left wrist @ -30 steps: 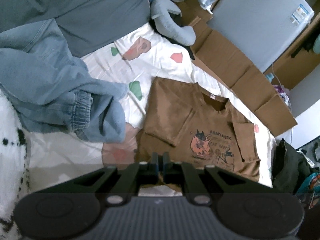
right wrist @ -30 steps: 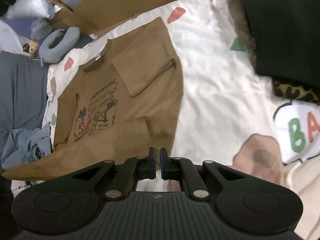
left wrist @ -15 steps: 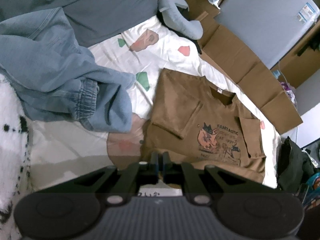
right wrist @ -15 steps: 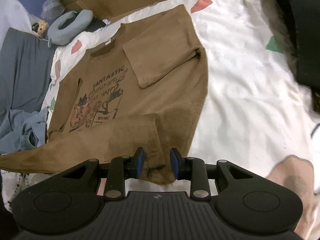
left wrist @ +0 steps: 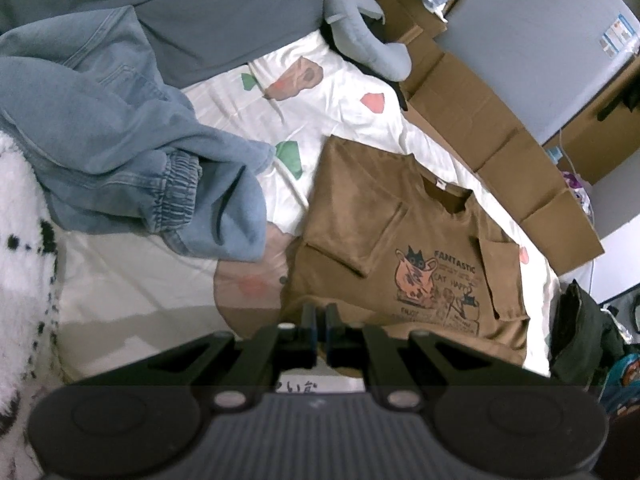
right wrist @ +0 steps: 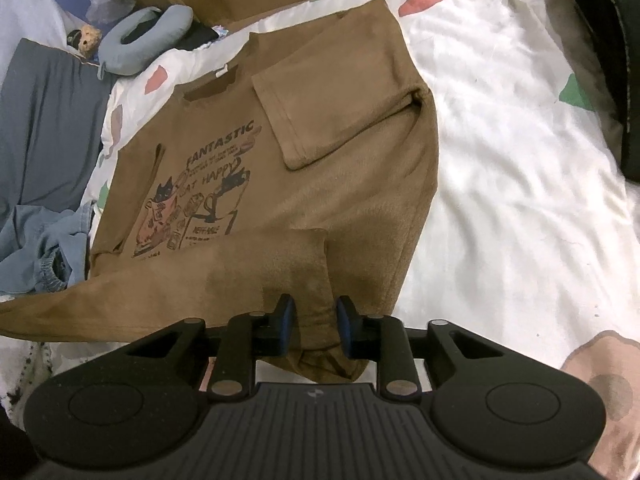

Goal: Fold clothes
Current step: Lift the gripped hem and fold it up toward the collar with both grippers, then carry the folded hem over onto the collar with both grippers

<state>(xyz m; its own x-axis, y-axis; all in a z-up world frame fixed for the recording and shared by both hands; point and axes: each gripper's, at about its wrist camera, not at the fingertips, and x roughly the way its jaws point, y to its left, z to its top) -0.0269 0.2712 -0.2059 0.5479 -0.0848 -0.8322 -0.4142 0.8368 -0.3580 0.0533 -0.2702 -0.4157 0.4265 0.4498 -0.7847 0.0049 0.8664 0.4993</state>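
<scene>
Right wrist view shows the right gripper (right wrist: 313, 322) with its blue-padded jaws parted, the bottom corner of the brown T-shirt (right wrist: 304, 184) bunched loosely between them; whether the pads touch the cloth cannot be told. The gripper body hides the very hem. In the left wrist view the left gripper (left wrist: 319, 330) has its jaws drawn together at the shirt's other bottom corner; the cloth seems pinched there, though the fingers cover the contact.

The T-shirt lies front-up on a white bedsheet (right wrist: 520, 168) with coloured patches. Both short sleeves are folded in over the chest, and the lower hem is raised as a folded band across the front, partly covering the cat print and the word "FANTASTIC"; the smaller lettering is too fine to read.

Beyond the shirt, light blue jeans (left wrist: 120, 152) lie crumpled beside it, a grey neck pillow (left wrist: 360, 44) sits near the collar end, and flattened cardboard (left wrist: 492, 128) runs along the bed's edge.
</scene>
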